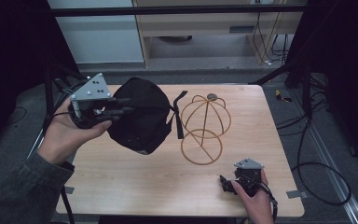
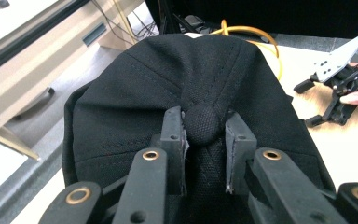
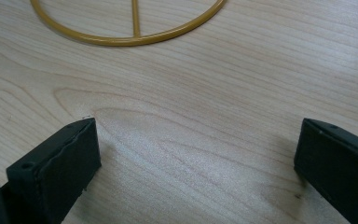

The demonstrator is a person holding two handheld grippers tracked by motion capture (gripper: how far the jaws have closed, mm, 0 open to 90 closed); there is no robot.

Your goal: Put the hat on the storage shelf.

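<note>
A black cap [image 1: 140, 119] hangs just above the left half of the wooden table [image 1: 135, 186], its strap [image 1: 178, 114] dangling at its right. My left gripper [image 1: 125, 105] comes in from the left and is shut on the cap's top button [image 2: 204, 123], one pad on each side. To the cap's right a gold wire hat stand [image 1: 204, 126] rests on the table; its dome [image 2: 256, 35] peeks out behind the cap. My right gripper [image 1: 223, 183] rests at the front right with its jaws open over bare wood [image 3: 196, 140], and the stand's base ring [image 3: 135, 37] lies beyond.
A pale cabinet [image 1: 214, 23] stands behind the table. Cables [image 1: 317, 172] loop on the floor at the right. Dark frame legs [image 1: 289, 70] rise at the back corners. Bare wood stretches along the table's front between the two hands.
</note>
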